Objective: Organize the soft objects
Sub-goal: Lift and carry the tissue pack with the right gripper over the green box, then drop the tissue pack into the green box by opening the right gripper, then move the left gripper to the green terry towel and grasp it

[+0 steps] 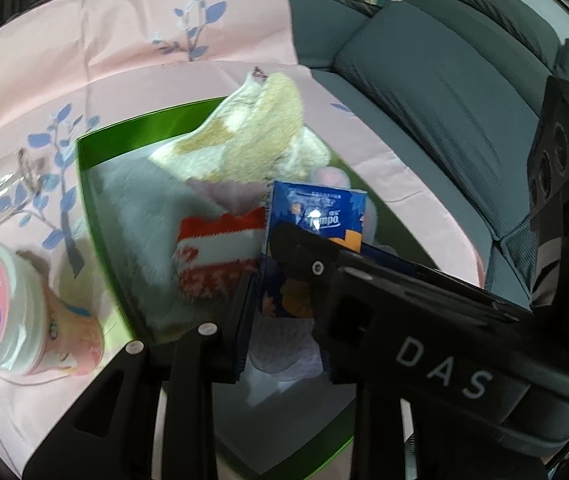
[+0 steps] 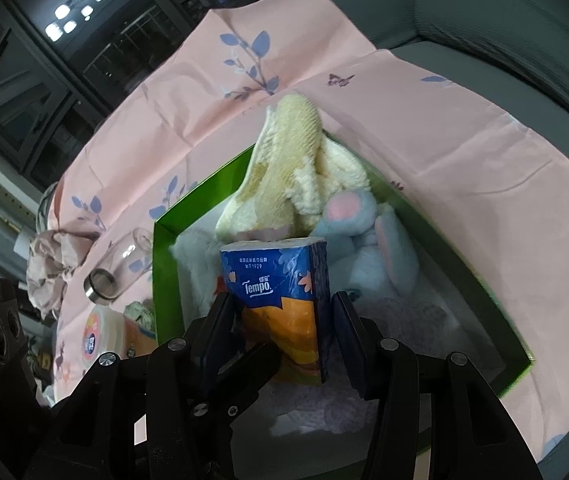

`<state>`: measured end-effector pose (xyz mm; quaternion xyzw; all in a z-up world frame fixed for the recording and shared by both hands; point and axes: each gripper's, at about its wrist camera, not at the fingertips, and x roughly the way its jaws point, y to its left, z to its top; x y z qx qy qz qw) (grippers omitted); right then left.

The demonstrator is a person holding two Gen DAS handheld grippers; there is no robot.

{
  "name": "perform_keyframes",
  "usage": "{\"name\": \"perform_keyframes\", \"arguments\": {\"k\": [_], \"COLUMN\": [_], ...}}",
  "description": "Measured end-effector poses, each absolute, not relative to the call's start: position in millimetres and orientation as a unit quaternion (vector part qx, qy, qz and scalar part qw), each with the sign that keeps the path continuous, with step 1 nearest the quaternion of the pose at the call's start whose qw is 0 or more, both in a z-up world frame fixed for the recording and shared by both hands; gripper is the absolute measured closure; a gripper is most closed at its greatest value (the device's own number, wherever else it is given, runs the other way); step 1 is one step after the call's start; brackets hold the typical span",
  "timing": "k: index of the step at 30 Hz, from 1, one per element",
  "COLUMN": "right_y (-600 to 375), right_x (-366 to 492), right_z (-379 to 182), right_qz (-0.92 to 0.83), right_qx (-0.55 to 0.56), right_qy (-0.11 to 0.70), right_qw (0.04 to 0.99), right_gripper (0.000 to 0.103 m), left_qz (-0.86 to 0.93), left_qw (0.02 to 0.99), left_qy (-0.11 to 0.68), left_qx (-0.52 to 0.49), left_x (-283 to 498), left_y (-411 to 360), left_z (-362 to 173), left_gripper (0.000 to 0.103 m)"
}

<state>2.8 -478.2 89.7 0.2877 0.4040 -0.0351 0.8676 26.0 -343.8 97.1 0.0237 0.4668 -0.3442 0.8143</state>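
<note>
A blue and orange Tempo tissue pack (image 2: 280, 280) stands between the fingers of my right gripper (image 2: 284, 320), which is shut on it over the green box (image 2: 188, 212). The same pack (image 1: 316, 216) shows in the left wrist view, with the right gripper's body across it. The green box (image 1: 84, 160) holds a yellow and white towel (image 1: 252, 136), a white cloth (image 1: 136, 208), a red and white packet (image 1: 220, 248) and a blue plush toy (image 2: 368, 240). My left gripper (image 1: 284, 304) is around the pack too; its right finger is hidden.
A pink floral cloth (image 1: 132, 48) covers the surface under the box. A pink-lidded cup (image 1: 0, 304) lies left of the box, a glass jar (image 2: 116, 264) behind it. A crumpled pink cloth (image 2: 56, 260) lies far left. A grey sofa (image 1: 436, 80) is on the right.
</note>
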Motion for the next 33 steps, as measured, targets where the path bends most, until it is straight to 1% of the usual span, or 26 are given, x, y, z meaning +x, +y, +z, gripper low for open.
{"name": "perform_keyframes", "arguments": {"k": [5, 6, 8, 10, 11, 12, 13, 14, 16, 17, 19, 22, 25, 26, 28, 31, 33], "right_y": [-470.1, -469.4, -469.2, -469.9, -469.2, -468.3, -466.6, -464.3, -460.4, -458.0, -453.9, -448.8, -445.4, -445.1, -444.6, -445.7, -447.2], "right_x": [9.5, 9.4, 7.9, 6.7, 5.5, 5.3, 4.6, 3.8, 2.7, 2.0, 1.0, 1.3, 1.1, 0.9, 0.7, 0.4, -0.3], "right_z": [88.3, 88.9, 90.6, 92.3, 93.9, 95.0, 96.8, 98.9, 102.8, 105.3, 109.1, 113.2, 114.8, 115.0, 116.0, 116.6, 116.1], "right_qz": [-0.023, -0.026, -0.028, -0.020, -0.015, -0.014, -0.014, -0.014, -0.013, -0.010, -0.005, -0.010, -0.013, -0.014, -0.021, -0.028, -0.030], "right_qx": [0.282, 0.281, 0.283, 0.294, 0.299, 0.298, 0.295, 0.292, 0.290, 0.292, 0.290, 0.282, 0.279, 0.278, 0.273, 0.273, 0.275], "right_qy": [0.412, 0.411, 0.407, 0.400, 0.397, 0.395, 0.392, 0.389, 0.381, 0.376, 0.367, 0.360, 0.358, 0.357, 0.356, 0.354, 0.354], "right_qw": [0.866, 0.867, 0.868, 0.868, 0.868, 0.869, 0.871, 0.873, 0.878, 0.880, 0.884, 0.889, 0.891, 0.892, 0.894, 0.894, 0.893], "right_gripper": [0.050, 0.050, 0.050, 0.050, 0.050, 0.050, 0.047, 0.040, 0.033, 0.029, 0.026, 0.024, 0.023, 0.020, 0.016, 0.016, 0.016], "left_qz": [-0.329, -0.327, -0.324, -0.322, -0.323, -0.324, -0.322, -0.318, -0.305, -0.299, -0.284, -0.260, -0.214, -0.200, -0.156, -0.103, -0.085], "left_qw": [0.819, 0.821, 0.825, 0.831, 0.833, 0.835, 0.837, 0.840, 0.851, 0.856, 0.865, 0.875, 0.888, 0.891, 0.894, 0.884, 0.876], "left_qy": [0.469, 0.468, 0.462, 0.452, 0.449, 0.445, 0.442, 0.439, 0.427, 0.422, 0.413, 0.405, 0.394, 0.394, 0.401, 0.426, 0.442], "left_qx": [0.022, 0.023, 0.025, 0.020, 0.016, 0.013, 0.010, 0.009, 0.009, 0.008, -0.006, -0.051, -0.102, -0.107, -0.128, -0.165, -0.175], "left_x": [27.4, 26.1, 23.7, 18.9, 17.4, 15.6, 14.3, 12.9, 9.9, 8.1, 7.5, 13.4, 23.5, 26.4, 39.9, 59.4, 71.4], "left_y": [-333.6, -331.0, -325.0, -313.6, -307.9, -301.4, -296.2, -290.3, -272.6, -263.1, -241.0, -201.0, -152.3, -143.8, -116.6, -85.0, -79.2], "left_z": [99.3, 101.4, 105.8, 114.2, 117.7, 121.6, 124.9, 128.2, 137.2, 141.1, 149.1, 157.7, 159.7, 158.7, 150.1, 125.8, 108.9], "left_gripper": [0.077, 0.076, 0.070, 0.055, 0.051, 0.044, 0.037, 0.034, 0.023, 0.022, 0.019, 0.011, 0.009, 0.009, 0.006, 0.006, 0.006]}}
